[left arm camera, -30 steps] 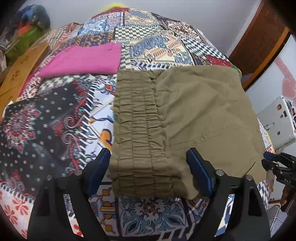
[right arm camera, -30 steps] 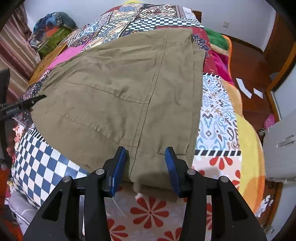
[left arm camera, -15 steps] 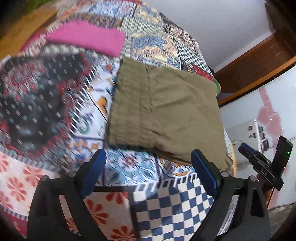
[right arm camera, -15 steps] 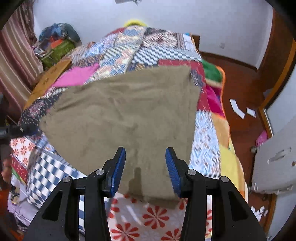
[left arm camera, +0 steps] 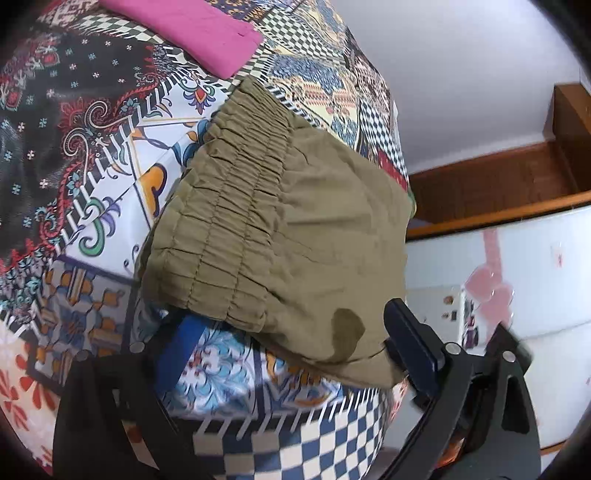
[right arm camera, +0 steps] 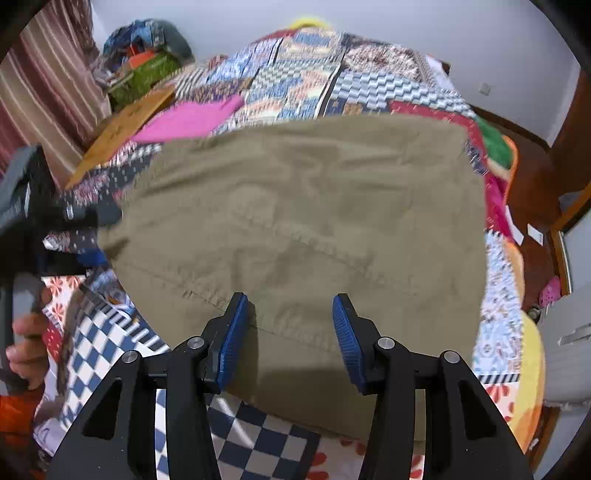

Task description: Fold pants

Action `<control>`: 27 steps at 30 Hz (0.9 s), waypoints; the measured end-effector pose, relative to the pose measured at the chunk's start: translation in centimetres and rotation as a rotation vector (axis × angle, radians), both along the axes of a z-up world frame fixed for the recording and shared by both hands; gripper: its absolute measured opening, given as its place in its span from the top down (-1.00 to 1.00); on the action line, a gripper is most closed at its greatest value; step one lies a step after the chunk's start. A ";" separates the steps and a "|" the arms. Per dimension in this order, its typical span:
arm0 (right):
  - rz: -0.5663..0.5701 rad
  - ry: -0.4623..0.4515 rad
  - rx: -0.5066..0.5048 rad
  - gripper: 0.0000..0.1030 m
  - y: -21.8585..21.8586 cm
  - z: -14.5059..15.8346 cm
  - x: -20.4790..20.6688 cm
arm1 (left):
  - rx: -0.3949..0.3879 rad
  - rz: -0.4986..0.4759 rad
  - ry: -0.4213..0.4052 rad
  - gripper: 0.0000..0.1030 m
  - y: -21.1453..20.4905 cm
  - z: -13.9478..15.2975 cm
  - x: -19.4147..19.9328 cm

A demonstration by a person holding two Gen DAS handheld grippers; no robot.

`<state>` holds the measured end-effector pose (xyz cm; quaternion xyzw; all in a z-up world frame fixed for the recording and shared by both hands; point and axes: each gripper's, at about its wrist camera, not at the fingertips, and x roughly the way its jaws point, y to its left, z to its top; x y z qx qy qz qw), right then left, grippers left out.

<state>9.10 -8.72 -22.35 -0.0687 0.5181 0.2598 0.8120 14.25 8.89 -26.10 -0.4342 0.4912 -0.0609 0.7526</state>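
Your left claw opening wide around the folded pants edge, right claw spread above them, quilted bed

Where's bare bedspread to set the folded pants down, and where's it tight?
Free: the black paisley patch, between the pink folded cloth and the khaki pants; also the blue checkered corner near the right gripper. Crowded: the bed's far left, with a wooden board and piled clutter.
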 end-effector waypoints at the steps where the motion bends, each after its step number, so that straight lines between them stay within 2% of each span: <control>1: -0.001 0.002 0.003 0.15 0.1 -0.2 0.0 | 0.000 0.009 -0.004 -0.88 0.0 -0.1 0.2; 9: -0.009 0.050 0.045 0.13 -0.6 -0.7 0.5 | 0.051 0.053 -0.004 -0.89 -0.7 -0.5 2.9; 16: -0.005 0.054 0.051 0.13 -0.4 -0.9 0.4 | -0.003 0.115 0.023 -0.98 0.0 -1.4 4.0; 23: -0.001 0.055 0.064 0.12 -0.7 -1.0 0.5 | 0.002 0.113 0.000 -0.97 -0.1 -1.2 3.8; 25: 0.001 0.056 0.065 0.12 -0.7 -1.0 0.6 | 0.002 0.117 -0.010 -0.80 0.1 -1.1 3.9; 27: 0.003 0.055 0.067 0.12 -0.8 -1.0 0.6 | 0.017 0.119 -0.018 -0.42 0.4 -0.8 4.3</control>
